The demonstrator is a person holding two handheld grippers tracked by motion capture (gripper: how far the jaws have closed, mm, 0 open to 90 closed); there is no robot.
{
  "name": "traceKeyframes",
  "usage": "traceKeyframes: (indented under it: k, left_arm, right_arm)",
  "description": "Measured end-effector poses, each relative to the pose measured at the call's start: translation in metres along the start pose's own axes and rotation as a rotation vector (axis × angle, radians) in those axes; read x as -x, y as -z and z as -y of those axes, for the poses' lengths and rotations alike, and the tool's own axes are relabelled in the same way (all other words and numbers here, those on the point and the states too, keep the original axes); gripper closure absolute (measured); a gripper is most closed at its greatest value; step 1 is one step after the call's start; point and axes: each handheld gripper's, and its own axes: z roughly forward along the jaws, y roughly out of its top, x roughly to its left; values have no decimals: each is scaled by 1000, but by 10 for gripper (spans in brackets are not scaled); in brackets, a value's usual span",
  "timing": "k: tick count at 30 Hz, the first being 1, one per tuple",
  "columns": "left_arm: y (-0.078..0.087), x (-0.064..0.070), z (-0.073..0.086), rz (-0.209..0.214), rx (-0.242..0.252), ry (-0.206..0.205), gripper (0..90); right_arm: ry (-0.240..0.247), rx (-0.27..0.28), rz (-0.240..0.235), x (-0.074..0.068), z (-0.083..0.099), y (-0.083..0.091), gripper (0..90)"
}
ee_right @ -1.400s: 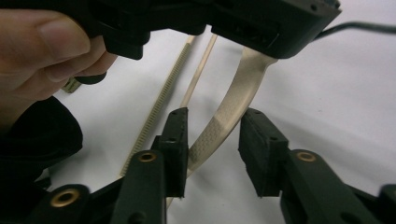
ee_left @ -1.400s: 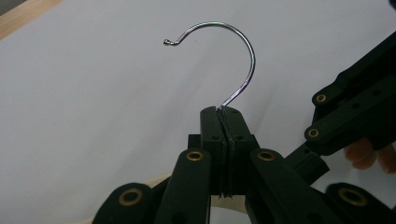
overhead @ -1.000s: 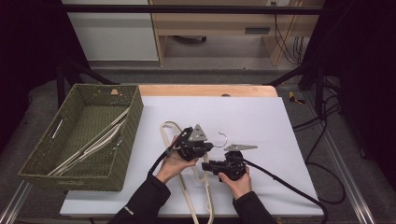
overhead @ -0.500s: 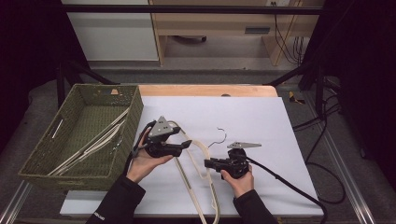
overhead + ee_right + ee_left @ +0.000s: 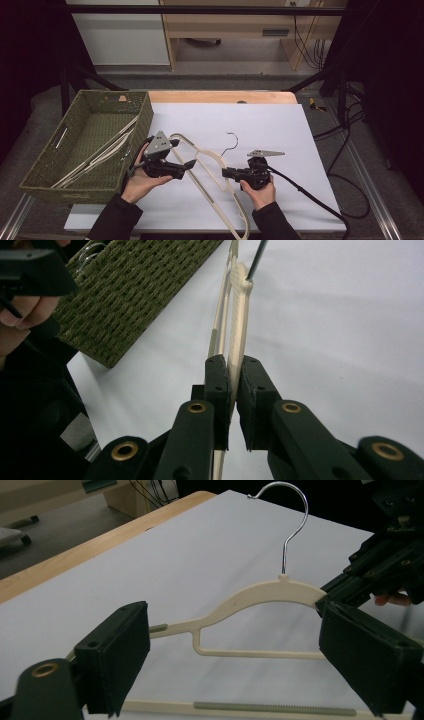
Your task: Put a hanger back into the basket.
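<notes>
- High view: cream hanger (image 5: pixel 212 172) lay over the white table sheet (image 5: pixel 270 125), its long axis running diagonally from near the green wicker basket (image 5: pixel 47 162) at upper left down toward the near edge at lower right. Its metal hook (image 5: pixel 232 140) pointed away from the person. The right gripper (image 5: pixel 227 173) clamped the hanger's shoulder close to the hook; the left gripper (image 5: pixel 192 164) sat by the hanger's other end, beside the basket, where more pale hangers (image 5: pixel 95 152) lay.
- Left gripper view: the left gripper (image 5: pixel 235 665) stood wide, its pads on either side of the hanger (image 5: pixel 250 610) without touching it. The hanger ran across the frame, hook (image 5: pixel 290 525) pointing up and away, and the right gripper (image 5: pixel 340 592) gripped it at the right.
- Right gripper view: the right gripper (image 5: pixel 234 385) was closed on the hanger's (image 5: pixel 237 320) edge, pads pressed against the cream plastic. The hanger stretched straight away from the jaws toward the basket (image 5: pixel 135 290), seen edge-on.
</notes>
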Motion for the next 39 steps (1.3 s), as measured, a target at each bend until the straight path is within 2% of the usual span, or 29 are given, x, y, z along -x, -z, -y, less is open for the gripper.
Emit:
traceKeyframes:
  k: [5,8,12,14,16,19,21,27,29,33,38,39]
  left_arm:
    - [3,1,6,18,-22,17,88]
    - [4,2,6,26,-27,18,82]
    - [4,3,6,37,-28,14,81]
    - [3,4,5,46,-32,7,79]
    - [3,4,4,47,-29,4,79]
    - [1,4,3,58,-37,-4,95]
    - [0,5,3,65,-44,-9,100]
    - [-9,11,-1,115,-75,-52,159]
    - [-11,12,-1,118,-83,-55,172]
    - [-19,14,-4,135,-99,-78,234]
    - [-26,15,-6,158,-122,-103,349]
    - [-27,16,-6,165,-128,-111,349]
  right_arm:
    - [33,16,-19,-2,-4,8,871]
    - [37,16,-20,-3,-5,11,872]
    - [73,22,-24,-4,-9,19,874]
    - [112,24,-30,-7,-13,26,874]
    - [121,18,-35,-9,-14,28,874]
    - [184,10,-49,-15,-17,32,874]
    - [210,8,-65,-19,-17,33,874]
    - [258,-3,-103,-23,-15,38,874]
    - [266,-6,-112,-23,-15,38,874]
    - [298,-29,-111,-24,-12,38,874]
    - [302,-45,-130,-26,-11,37,874]
    - [304,-51,-137,-26,-11,37,874]
